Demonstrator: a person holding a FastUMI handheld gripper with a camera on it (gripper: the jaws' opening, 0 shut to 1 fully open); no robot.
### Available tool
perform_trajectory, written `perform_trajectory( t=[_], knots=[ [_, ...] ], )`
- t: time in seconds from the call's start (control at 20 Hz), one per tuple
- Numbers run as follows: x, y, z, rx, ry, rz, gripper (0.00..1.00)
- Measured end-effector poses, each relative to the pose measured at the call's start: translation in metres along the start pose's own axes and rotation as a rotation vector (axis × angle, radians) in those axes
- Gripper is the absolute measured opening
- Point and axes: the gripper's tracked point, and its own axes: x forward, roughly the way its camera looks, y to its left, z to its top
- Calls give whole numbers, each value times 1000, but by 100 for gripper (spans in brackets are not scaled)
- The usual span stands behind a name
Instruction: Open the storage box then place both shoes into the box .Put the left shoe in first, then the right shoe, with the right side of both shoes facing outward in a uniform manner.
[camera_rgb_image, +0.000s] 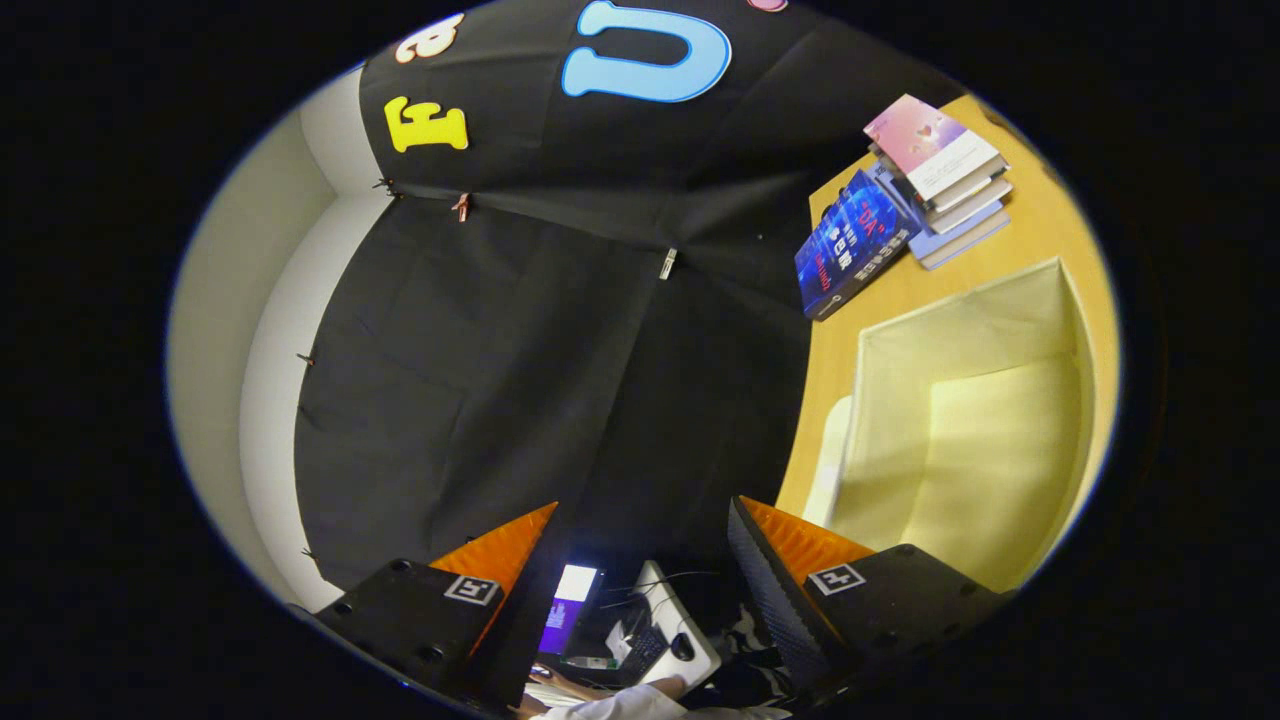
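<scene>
Gripper view: fingers apart, box open

The gripper holds nothing, its fingers spread wide. To their right the box stands open on the table, near some books. Between the fingers, a person's hand rests by a keyboard.

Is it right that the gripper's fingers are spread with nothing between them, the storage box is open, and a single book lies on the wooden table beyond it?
Not quite. The gripper view shows a stack of books on the wooden table, not one. The rest holds: the gripper has its fingers spread on nothing, and the storage box is open.
</scene>
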Motion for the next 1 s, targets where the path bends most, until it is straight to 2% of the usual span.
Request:
perform_trajectory(
  t=[0.25,0.45,0.65,0.9,1.0],
  knots=[
    [-73,-45,34,-67,-98,-175,96],
    [-152,-108,66,-89,-217,-408,96],
    [-240,-174,75,-102,-289,-642,96],
    [-319,-264,44,-247,-181,-974,96],
    [-331,-291,32,-288,-116,-1053,90]
  ],
)
